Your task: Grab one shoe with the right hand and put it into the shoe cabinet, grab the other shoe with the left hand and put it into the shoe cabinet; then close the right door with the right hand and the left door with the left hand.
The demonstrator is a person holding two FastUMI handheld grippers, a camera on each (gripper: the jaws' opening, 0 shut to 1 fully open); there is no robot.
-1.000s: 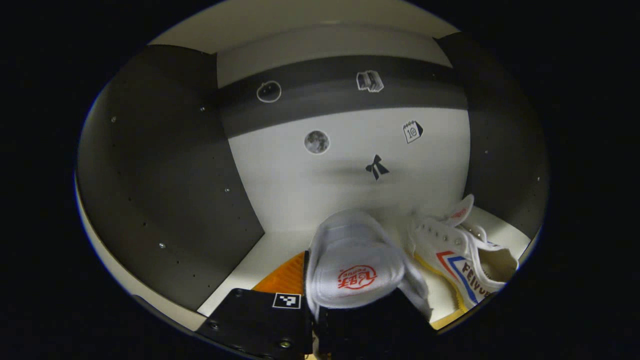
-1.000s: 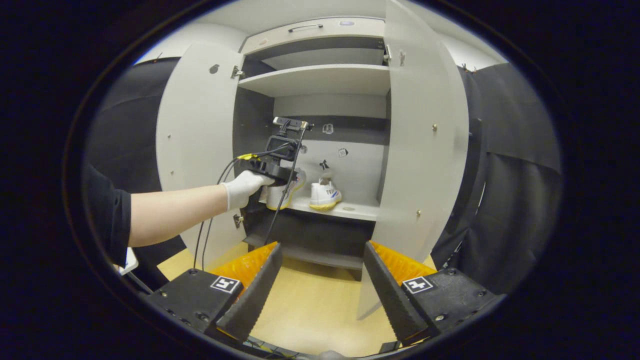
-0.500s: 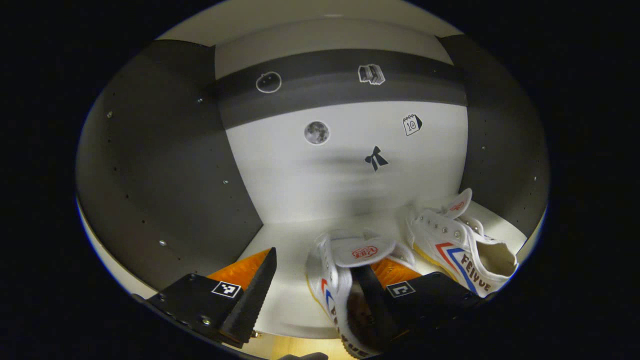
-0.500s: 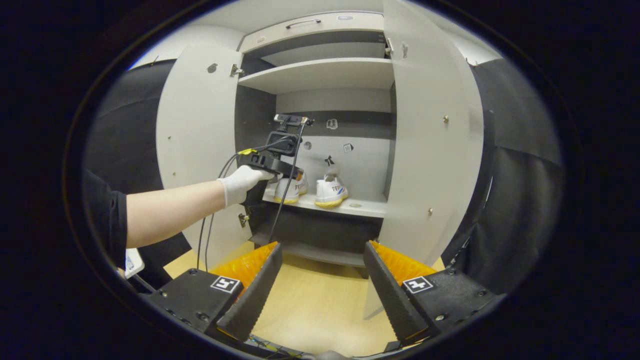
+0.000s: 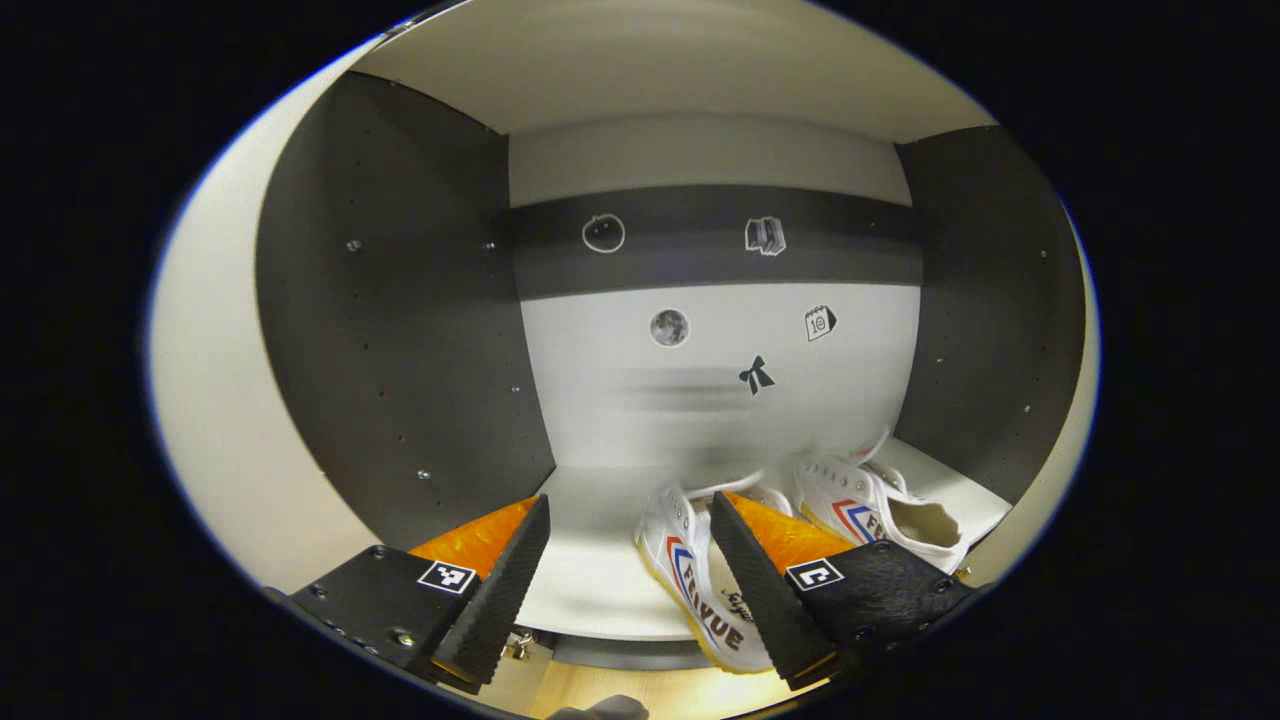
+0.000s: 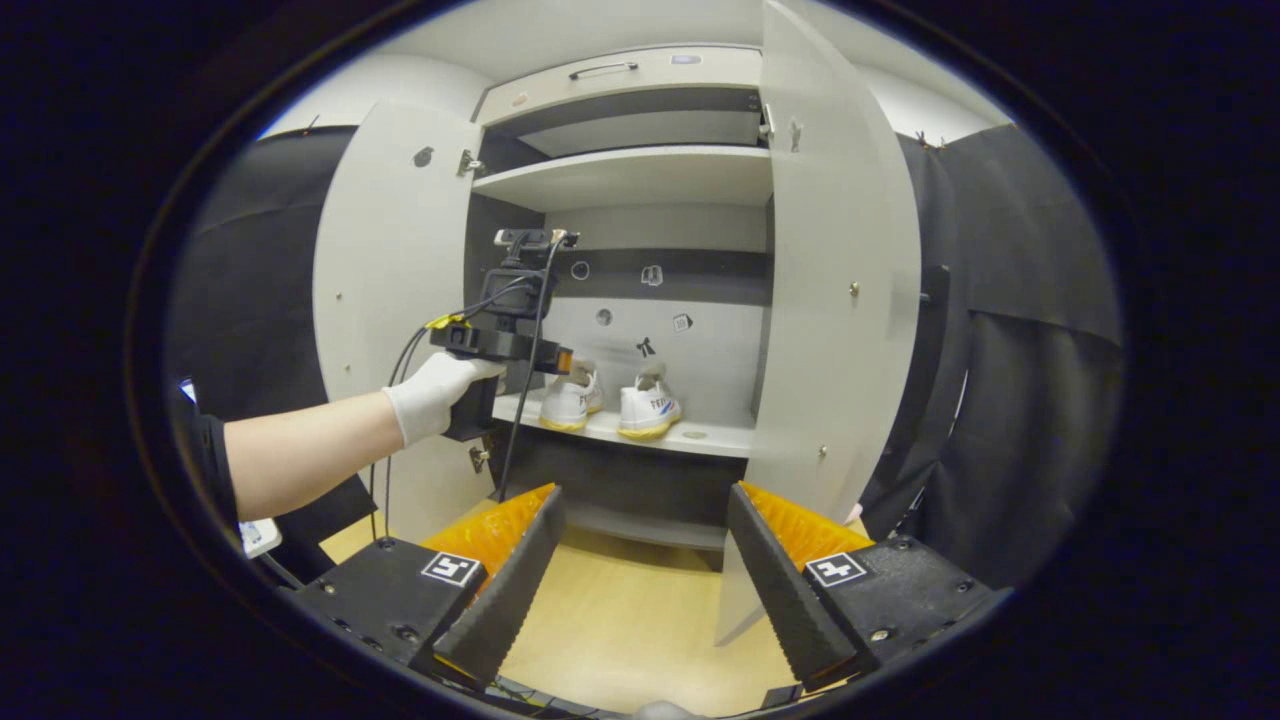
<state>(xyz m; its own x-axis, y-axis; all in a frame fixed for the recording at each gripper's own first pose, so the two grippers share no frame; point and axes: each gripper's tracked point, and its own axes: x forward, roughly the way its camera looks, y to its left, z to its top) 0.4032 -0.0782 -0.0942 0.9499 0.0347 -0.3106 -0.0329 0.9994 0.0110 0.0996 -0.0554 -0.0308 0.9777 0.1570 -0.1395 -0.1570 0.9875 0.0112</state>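
Note:
Two white canvas shoes with red and blue stripes stand side by side on the cabinet's middle shelf [image 6: 700, 437]: the left shoe [image 5: 690, 570] [image 6: 570, 400] and the right shoe [image 5: 880, 505] [image 6: 648, 405]. My left gripper [image 5: 630, 500] is open in front of the shelf, and its right finger covers part of the left shoe without touching it. In the right gripper view a gloved hand [image 6: 435, 395] holds that left gripper [image 6: 558, 358] at the cabinet's left front. My right gripper [image 6: 645, 492] is open and holds nothing, well back from the cabinet above the floor.
Both cabinet doors stand open: the left door [image 6: 390, 300] and the right door [image 6: 835, 300]. An upper shelf [image 6: 630, 175] sits above the shoes. Stickers dot the back panel [image 5: 700, 400]. Light wooden floor [image 6: 630, 620] lies in front.
My left gripper let go of the left shoe, opened and drew back from the shelf. The shoe now stands upright on the shelf. My right gripper barely moved.

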